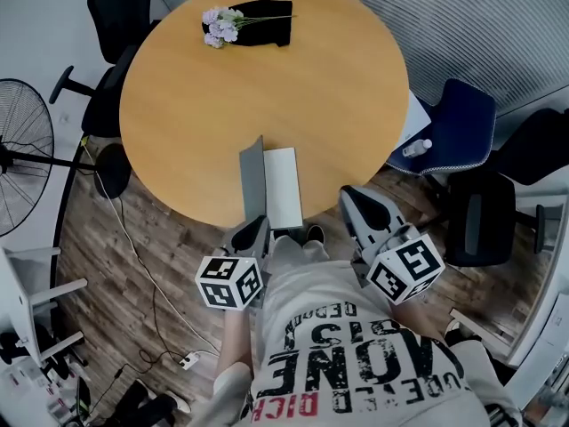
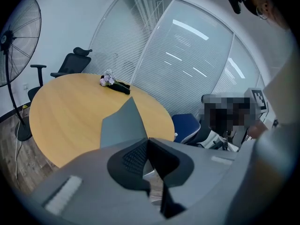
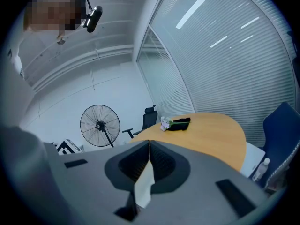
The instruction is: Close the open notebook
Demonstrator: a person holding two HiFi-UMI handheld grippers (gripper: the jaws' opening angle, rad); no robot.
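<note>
Left gripper (image 1: 256, 231): jaws pressed together, nothing between them as far as I can see. The tips sit right at the near edge of the notebook (image 1: 283, 185); can't tell if they actually touch it.
Right gripper (image 1: 354, 196): jaws also meet at the tips, and it's empty. It hangs just off the table edge, to the right of the notebook and apart from it.
Notebook: open, at the near edge of the round wooden table (image 1: 338, 96), right in front of the person.
Grey cover (image 1: 252, 178): the left cover stands up tilted instead of lying flat. In the left gripper view it rises just past the jaw tips.
White page (image 1: 284, 205): lies flat on the table.
Far side: pale purple flowers (image 1: 220, 27) resting on a black cloth (image 1: 265, 23), well away from the notebook.
Around the table: standing fan (image 1: 22, 154) on the left, blue chair (image 1: 462, 123) on the right.
</note>
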